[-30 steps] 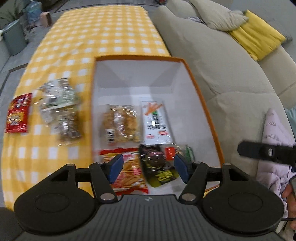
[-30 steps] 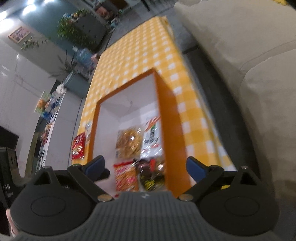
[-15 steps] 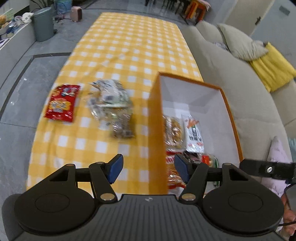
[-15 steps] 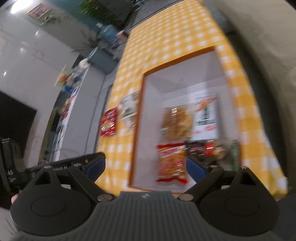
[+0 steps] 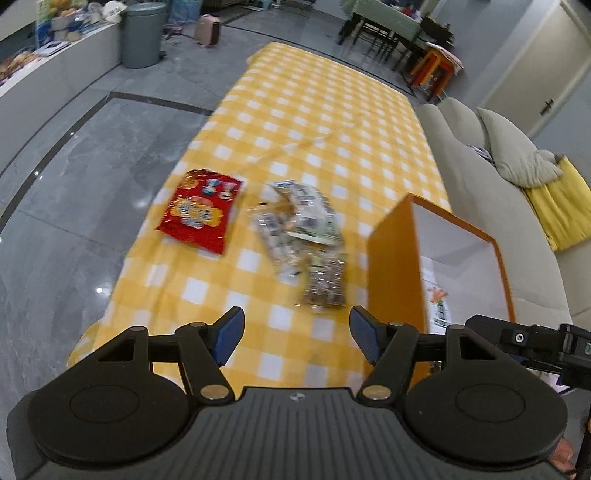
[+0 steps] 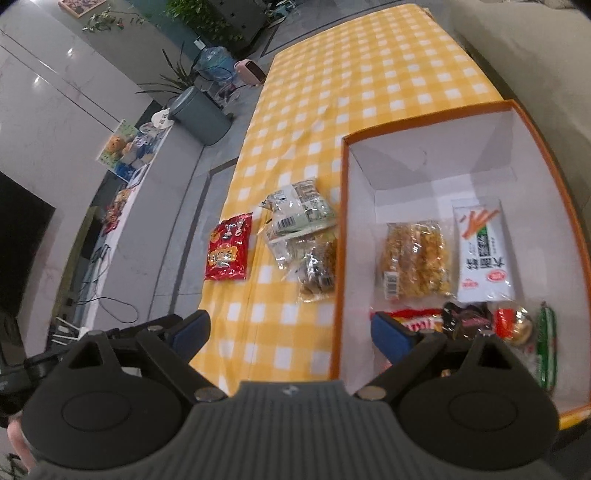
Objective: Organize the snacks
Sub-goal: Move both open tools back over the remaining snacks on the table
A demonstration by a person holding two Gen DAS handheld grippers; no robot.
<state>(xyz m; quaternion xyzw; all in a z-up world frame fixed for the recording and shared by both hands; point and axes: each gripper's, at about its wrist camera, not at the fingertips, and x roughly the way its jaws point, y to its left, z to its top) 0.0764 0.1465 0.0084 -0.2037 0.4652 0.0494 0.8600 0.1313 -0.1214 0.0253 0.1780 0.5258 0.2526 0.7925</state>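
Observation:
On the yellow checked tablecloth (image 5: 317,122) lie a red snack bag (image 5: 201,214) (image 6: 228,253) and a heap of clear and green-white packets (image 5: 303,236) (image 6: 301,236). To their right stands an orange box (image 5: 393,266) (image 6: 341,236) with white inside, holding several snacks, among them a golden crispy pack (image 6: 413,254) and a white carrot-print pack (image 6: 482,254). My left gripper (image 5: 296,338) hovers over the cloth just short of the heap, its jaws opening with nothing between them. My right gripper (image 6: 290,332) is open and empty, straddling the box's left wall.
A beige sofa (image 5: 491,192) with a yellow cushion (image 5: 563,206) runs along the table's right side. Grey tiled floor (image 5: 74,177) lies to the left, with a grey bin (image 5: 142,35) and a low counter beyond. Chairs stand at the far end.
Both grippers have swung left, from over the box towards the packets on the cloth. In the left wrist view the box slid to the right edge; the heap and red bag now sit ahead.

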